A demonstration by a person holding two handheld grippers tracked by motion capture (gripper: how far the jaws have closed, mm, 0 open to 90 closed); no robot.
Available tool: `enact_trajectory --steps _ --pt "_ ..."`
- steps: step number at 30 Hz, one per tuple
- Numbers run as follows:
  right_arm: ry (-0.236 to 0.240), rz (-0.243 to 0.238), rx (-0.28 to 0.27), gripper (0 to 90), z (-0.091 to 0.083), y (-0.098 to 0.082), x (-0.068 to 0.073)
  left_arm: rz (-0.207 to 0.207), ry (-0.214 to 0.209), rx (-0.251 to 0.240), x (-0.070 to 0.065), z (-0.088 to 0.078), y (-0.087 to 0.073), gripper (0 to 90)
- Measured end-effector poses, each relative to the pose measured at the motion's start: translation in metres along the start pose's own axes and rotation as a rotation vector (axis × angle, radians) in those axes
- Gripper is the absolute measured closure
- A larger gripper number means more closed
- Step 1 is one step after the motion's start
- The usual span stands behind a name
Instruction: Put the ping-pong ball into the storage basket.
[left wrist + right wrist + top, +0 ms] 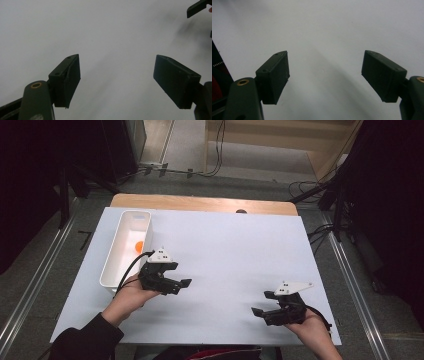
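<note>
My left gripper (184, 284) is held low over the white table sheet (225, 250), just right of a long white bin (125, 247). Its jaws stand open with nothing between them (116, 80). An orange ball (139, 246) lies inside the bin. My right gripper (259, 309) hovers near the front right of the sheet, pointing left, and it too is open and empty (324, 77). A jaw tip of the right gripper (197, 7) shows at the top right corner of the left gripper view.
The wooden table edge (200, 202) runs along the far side. Cables and dark stands lie on the floor beyond and to both sides. The sheet's front edge (200, 340) is close to the person's sleeve (85, 340).
</note>
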State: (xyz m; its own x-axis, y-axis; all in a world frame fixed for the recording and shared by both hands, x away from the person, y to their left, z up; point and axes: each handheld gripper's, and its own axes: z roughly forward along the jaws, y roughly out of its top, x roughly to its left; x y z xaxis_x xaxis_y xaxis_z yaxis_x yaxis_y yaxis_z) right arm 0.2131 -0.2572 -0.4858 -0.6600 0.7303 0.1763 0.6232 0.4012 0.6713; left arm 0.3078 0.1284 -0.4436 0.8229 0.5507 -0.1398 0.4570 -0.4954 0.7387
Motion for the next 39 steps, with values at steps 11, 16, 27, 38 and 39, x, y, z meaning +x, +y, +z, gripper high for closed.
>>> enact_trajectory --steps 11,16,27,38,39 --pt "-0.002 -0.002 -0.006 20.7 0.000 0.000 0.000 0.050 -0.029 0.001 -0.010 -0.004 -0.014 21.6" --pt "-0.002 -0.002 -0.006 20.7 0.000 0.000 0.000 0.048 -0.052 0.008 -0.013 -0.005 -0.020 21.6" --pt "0.000 0.000 -0.001 20.7 0.000 0.000 0.000 0.050 -0.077 0.014 -0.014 -0.011 -0.035 21.7" --pt "-0.002 -0.005 -0.005 20.7 0.000 0.000 0.000 0.070 -0.084 0.020 -0.014 -0.018 -0.046 21.7" --pt "-0.002 0.000 -0.005 20.7 0.000 0.000 0.000 0.069 -0.087 0.019 -0.014 -0.019 -0.046 21.7"
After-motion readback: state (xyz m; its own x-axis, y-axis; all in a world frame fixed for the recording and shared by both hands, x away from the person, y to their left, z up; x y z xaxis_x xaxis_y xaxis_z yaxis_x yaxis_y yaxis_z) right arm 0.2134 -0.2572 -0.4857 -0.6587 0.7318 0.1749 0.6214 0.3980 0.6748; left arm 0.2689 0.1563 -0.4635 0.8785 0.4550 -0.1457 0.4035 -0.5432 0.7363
